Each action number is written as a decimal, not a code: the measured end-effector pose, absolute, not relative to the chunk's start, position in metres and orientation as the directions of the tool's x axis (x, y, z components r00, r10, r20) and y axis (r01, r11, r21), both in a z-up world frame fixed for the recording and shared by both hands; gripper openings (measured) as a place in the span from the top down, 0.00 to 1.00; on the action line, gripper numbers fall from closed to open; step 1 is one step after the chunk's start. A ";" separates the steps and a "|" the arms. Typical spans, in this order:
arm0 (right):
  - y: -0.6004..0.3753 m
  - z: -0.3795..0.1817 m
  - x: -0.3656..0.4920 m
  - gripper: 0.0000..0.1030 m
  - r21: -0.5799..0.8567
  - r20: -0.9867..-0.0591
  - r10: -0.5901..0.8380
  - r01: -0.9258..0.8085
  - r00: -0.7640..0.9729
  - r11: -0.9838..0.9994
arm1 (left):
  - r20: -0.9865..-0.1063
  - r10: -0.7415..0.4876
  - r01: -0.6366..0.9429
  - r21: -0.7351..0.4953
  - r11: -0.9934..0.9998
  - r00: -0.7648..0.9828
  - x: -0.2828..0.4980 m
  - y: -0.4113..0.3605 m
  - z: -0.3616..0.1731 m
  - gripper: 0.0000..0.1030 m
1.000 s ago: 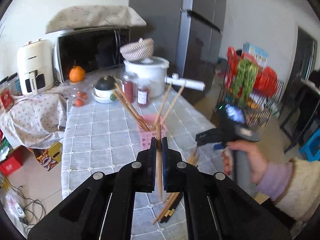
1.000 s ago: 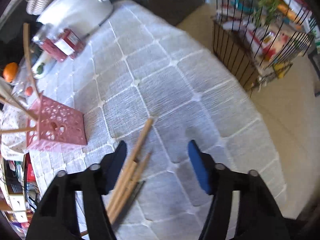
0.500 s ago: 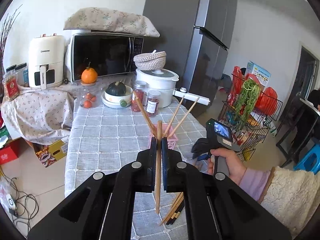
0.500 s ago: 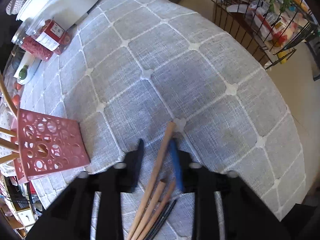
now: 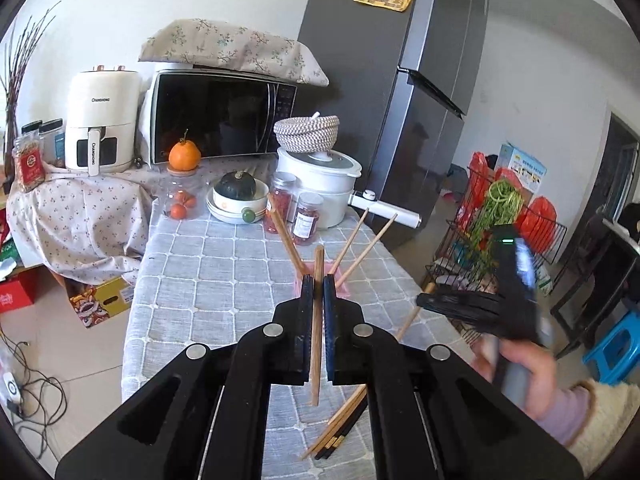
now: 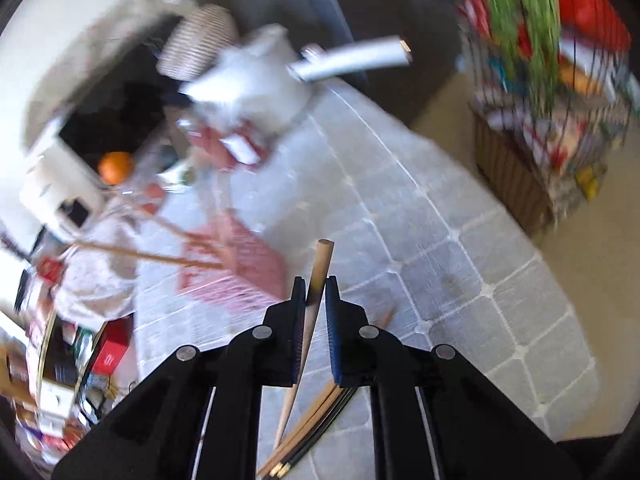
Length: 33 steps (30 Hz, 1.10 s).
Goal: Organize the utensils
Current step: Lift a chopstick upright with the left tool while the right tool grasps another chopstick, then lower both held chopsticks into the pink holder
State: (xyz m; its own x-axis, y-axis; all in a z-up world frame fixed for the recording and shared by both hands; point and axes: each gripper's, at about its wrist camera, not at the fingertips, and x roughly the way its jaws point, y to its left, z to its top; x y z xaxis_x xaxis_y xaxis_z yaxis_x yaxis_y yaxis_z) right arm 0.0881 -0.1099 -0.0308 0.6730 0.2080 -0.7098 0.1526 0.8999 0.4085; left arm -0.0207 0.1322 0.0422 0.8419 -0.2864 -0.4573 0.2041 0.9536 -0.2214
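Against the wall at 10 o'clock, a white air fryer (image 5: 102, 120); just right of it a black microwave (image 5: 224, 118) under a floral cushion (image 5: 234, 52). An orange (image 5: 184, 155) in front of the microwave door. Toward 12 o'clock on the grey checked tablecloth (image 5: 224, 276), a bowl with a dark green squash (image 5: 239, 196), two red-filled jars (image 5: 306, 218), a white rice cooker (image 5: 320, 180) topped by a woven basket (image 5: 307, 133). Behind, a tall grey fridge (image 5: 404, 92). At 3 o'clock, a wire rack (image 5: 500, 224) holding greens and red bags; blurred in the right wrist view.
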 end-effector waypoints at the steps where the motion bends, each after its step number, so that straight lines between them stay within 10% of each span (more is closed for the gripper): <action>1: -0.108 -0.020 0.080 0.91 0.406 -0.695 0.216 0.127 0.686 0.905 | -0.454 -0.284 0.199 -0.226 0.954 0.844 -0.020 0.132 0.045 0.96; 33: -0.118 0.138 0.084 0.92 0.370 -0.524 0.319 -0.127 0.790 0.920 | -0.445 -0.140 0.041 -0.224 0.974 0.885 0.128 0.084 0.096 0.96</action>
